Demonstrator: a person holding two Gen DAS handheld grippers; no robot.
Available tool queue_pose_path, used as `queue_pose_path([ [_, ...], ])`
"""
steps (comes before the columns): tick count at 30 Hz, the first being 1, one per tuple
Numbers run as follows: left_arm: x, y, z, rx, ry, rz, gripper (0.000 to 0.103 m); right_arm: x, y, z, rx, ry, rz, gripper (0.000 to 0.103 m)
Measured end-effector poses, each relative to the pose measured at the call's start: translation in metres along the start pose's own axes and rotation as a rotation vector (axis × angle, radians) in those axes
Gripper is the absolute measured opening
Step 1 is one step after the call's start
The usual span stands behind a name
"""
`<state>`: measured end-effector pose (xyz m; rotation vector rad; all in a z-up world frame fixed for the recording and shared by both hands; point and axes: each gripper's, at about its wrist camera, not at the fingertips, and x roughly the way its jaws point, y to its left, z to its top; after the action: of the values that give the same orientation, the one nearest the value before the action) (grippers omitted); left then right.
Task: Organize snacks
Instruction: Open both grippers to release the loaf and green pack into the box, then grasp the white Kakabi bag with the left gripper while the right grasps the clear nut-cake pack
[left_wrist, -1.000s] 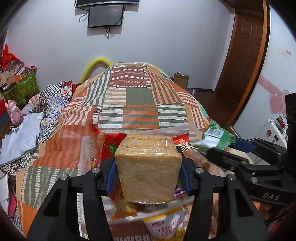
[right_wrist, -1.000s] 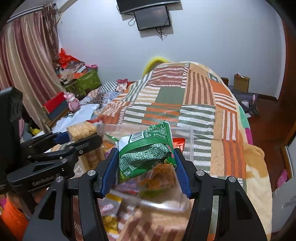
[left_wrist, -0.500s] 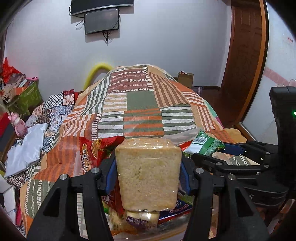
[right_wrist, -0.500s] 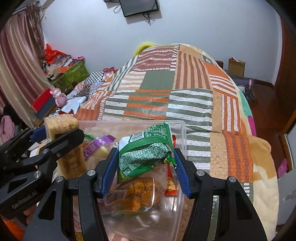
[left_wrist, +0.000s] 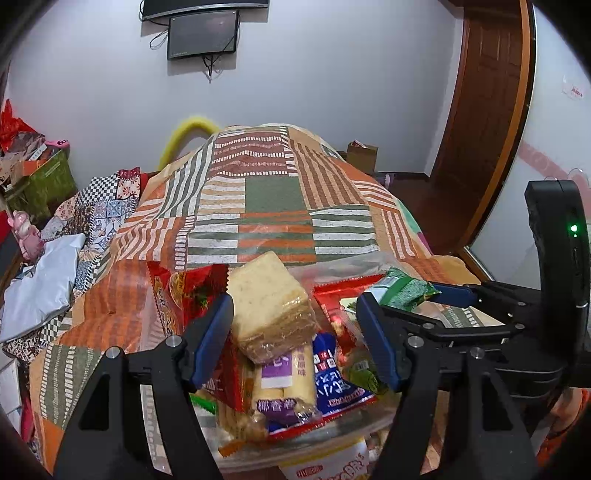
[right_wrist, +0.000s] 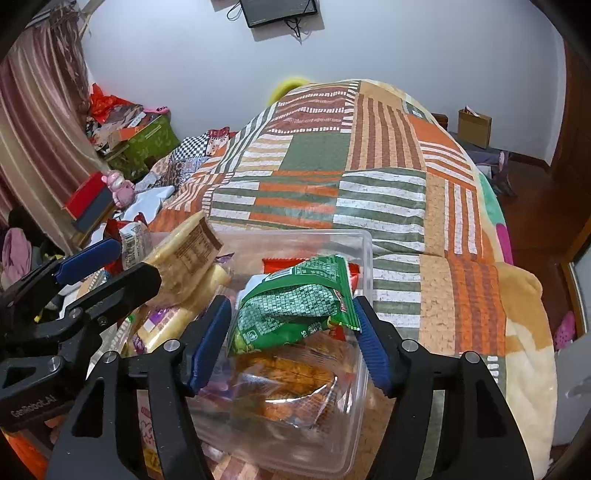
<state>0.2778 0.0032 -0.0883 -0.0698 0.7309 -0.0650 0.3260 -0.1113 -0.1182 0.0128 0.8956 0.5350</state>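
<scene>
Quilt behind snack-crowded bin

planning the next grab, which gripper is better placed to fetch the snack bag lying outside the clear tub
Probably left. The left gripper, jaws opening off the bread, sits nearest the white bag outside the tub.

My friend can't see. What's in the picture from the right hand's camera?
The right tongs are opening around a green snack bag over a clear plastic box full of snacks, on a bed with a striped patchwork blanket. On the left, the left tongs are letting go of a wrapped bread block.
</scene>
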Motion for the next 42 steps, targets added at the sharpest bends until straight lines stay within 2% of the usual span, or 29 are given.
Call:
queue_pose_path([
  [2,-0.005,0.000,-0.001,-0.011,0.000,-0.018,0.068,-0.005,0.000,-0.001,-0.002,-0.009,0.001,0.070],
  [5,-0.013,0.000,-0.002,-0.020,0.002,-0.036,0.069,-0.015,0.003,-0.002,-0.010,-0.024,0.007,0.072],
  [9,-0.023,-0.001,-0.005,-0.022,-0.001,-0.044,0.070,-0.031,0.006,-0.004,-0.029,-0.045,-0.007,0.074],
  [12,-0.033,-0.002,-0.008,-0.023,-0.008,-0.033,0.072,-0.046,0.007,-0.009,-0.037,-0.079,-0.024,0.081],
  [21,-0.063,-0.005,-0.031,-0.022,0.005,-0.045,0.075,-0.081,0.007,-0.034,-0.052,-0.102,-0.015,0.082],
  [32,-0.084,-0.007,-0.087,-0.029,0.084,-0.038,0.076,-0.106,0.002,-0.091,-0.073,-0.067,-0.056,0.082],
  [42,-0.080,-0.011,-0.120,-0.027,0.151,-0.034,0.077,-0.091,-0.017,-0.135,-0.043,0.046,-0.068,0.082],
])
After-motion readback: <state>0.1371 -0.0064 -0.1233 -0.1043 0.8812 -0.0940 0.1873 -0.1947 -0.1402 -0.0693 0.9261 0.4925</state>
